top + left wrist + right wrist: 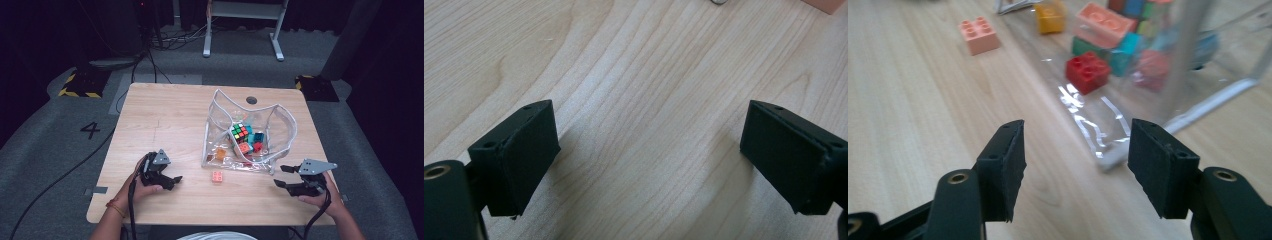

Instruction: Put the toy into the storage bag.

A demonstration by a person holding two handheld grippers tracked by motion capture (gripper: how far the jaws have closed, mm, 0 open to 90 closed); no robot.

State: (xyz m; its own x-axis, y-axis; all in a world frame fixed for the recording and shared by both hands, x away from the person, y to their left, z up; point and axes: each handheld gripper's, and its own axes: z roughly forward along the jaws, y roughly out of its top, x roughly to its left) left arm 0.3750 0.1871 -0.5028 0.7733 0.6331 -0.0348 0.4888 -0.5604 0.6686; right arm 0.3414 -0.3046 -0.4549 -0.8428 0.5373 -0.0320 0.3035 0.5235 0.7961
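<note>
Toward the table's (150,120) right near corner, the right gripper (1075,165) is hovering with fingers released beside the clear plastic pouch (280,122) of toy bricks; floppy and slippery, it is likely best pinched at its stiff piped edge. Left gripper (644,155) is idling, fingers released.

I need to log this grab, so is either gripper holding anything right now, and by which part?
Nothing is held. The left gripper and the right gripper both stand open over the bare table, nothing between their fingers.
</note>
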